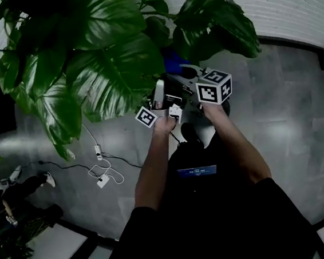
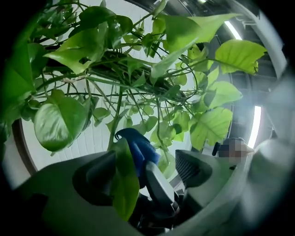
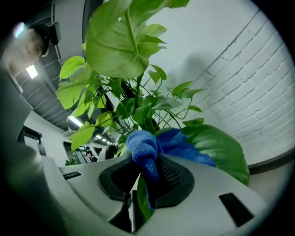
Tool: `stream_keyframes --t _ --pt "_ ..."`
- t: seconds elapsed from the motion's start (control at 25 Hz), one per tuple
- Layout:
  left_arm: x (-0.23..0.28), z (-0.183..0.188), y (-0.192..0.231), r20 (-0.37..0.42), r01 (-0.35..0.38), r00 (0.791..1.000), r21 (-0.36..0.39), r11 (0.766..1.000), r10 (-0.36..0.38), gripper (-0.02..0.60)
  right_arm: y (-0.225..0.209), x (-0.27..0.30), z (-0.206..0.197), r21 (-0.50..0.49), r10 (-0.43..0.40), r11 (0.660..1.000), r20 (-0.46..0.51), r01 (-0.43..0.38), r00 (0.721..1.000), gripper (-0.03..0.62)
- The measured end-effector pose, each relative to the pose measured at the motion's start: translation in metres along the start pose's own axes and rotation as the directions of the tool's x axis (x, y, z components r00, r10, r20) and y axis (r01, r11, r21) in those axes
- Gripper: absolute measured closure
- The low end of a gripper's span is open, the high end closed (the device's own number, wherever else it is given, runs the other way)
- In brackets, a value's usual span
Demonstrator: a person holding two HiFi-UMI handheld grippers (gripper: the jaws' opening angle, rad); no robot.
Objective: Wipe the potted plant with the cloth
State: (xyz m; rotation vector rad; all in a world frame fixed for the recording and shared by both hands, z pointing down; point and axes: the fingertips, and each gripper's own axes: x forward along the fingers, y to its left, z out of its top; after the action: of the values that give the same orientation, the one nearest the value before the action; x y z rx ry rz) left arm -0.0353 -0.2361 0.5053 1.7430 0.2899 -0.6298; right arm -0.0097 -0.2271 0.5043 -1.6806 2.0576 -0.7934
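The potted plant [image 1: 109,68] spreads large green leaves over both grippers in the head view. My right gripper [image 3: 147,173] is shut on a bunched blue cloth [image 3: 143,147], and the edge of a leaf is pinched in with it. The cloth lies against a broad leaf [image 3: 221,147]. In the head view the blue cloth [image 1: 172,62] shows just under the foliage, ahead of my right gripper [image 1: 188,74]. My left gripper [image 1: 159,100] sits close beside it. In the left gripper view my left gripper [image 2: 145,166] stands open. A hanging leaf [image 2: 122,184], the cloth [image 2: 138,147] and one of the right gripper's fingers [image 2: 156,184] lie between its jaws.
White cables and a plug [image 1: 100,175] lie on the grey floor [image 1: 287,118] to the left. A white brick wall [image 1: 269,0] runs behind the plant. A white surface [image 1: 37,254] and dark objects [image 1: 19,190] fill the lower left.
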Motion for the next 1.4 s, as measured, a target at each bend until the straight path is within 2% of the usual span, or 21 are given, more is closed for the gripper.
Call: stream_keyframes --t 0.2,0.36,0.48,0.56,0.64,0.76,0.88,1.0,1.16,1.28,1.4 --pt "-0.005 0.006 0.0 -0.007 -0.007 1.0 0.01 1.0 0.008 0.167 0.015 -0.017 -0.033 0.057 0.058 0.997 -0.062 -0.055 0.996 0.5" --pt "-0.005 0.005 0.0 -0.025 -0.012 1.0 0.022 1.0 0.012 0.167 0.028 -0.04 -0.058 0.081 0.071 0.995 -0.119 -0.062 0.99 0.5" --pt "-0.007 0.005 0.005 -0.018 -0.027 0.999 0.02 0.999 0.028 0.167 0.041 -0.064 -0.061 0.09 0.087 0.993 -0.116 -0.076 0.989 0.5" --pt "-0.009 0.005 0.009 -0.014 -0.04 0.999 0.019 0.999 0.04 0.167 0.05 -0.081 -0.044 0.08 0.092 0.993 -0.052 -0.088 0.994 0.5" --pt "-0.011 0.005 0.011 -0.006 -0.05 0.999 0.015 0.999 0.051 0.167 0.05 -0.099 -0.012 0.055 0.065 0.996 0.067 -0.069 0.996 0.5" --pt "-0.011 0.003 0.011 -0.005 -0.054 0.999 0.014 0.998 0.054 0.167 0.033 -0.117 0.045 0.006 -0.011 1.0 0.24 0.01 0.971 0.5" --pt "-0.011 0.001 0.008 -0.002 -0.051 0.999 0.012 0.999 0.051 0.167 0.007 -0.102 0.076 -0.039 -0.068 0.996 0.275 0.082 0.959 0.5" --pt "-0.009 0.003 0.006 0.011 -0.038 0.999 0.018 0.999 0.038 0.167 -0.014 -0.056 0.08 -0.052 -0.057 0.996 0.217 0.07 0.974 0.5" --pt "-0.005 -0.001 0.004 0.022 -0.031 0.999 0.012 0.999 0.03 0.167 -0.009 -0.003 0.038 -0.081 0.014 0.997 0.04 -0.01 0.999 0.5" --pt "-0.005 -0.003 0.003 0.015 -0.035 0.999 0.013 0.999 0.035 0.167 0.0 0.004 -0.003 -0.054 0.049 0.997 -0.049 -0.052 0.998 0.5" --pt "-0.007 -0.002 0.004 0.015 -0.046 0.999 0.016 0.999 0.046 0.167 0.008 -0.007 -0.03 -0.011 0.079 0.997 -0.071 -0.08 0.994 0.5"
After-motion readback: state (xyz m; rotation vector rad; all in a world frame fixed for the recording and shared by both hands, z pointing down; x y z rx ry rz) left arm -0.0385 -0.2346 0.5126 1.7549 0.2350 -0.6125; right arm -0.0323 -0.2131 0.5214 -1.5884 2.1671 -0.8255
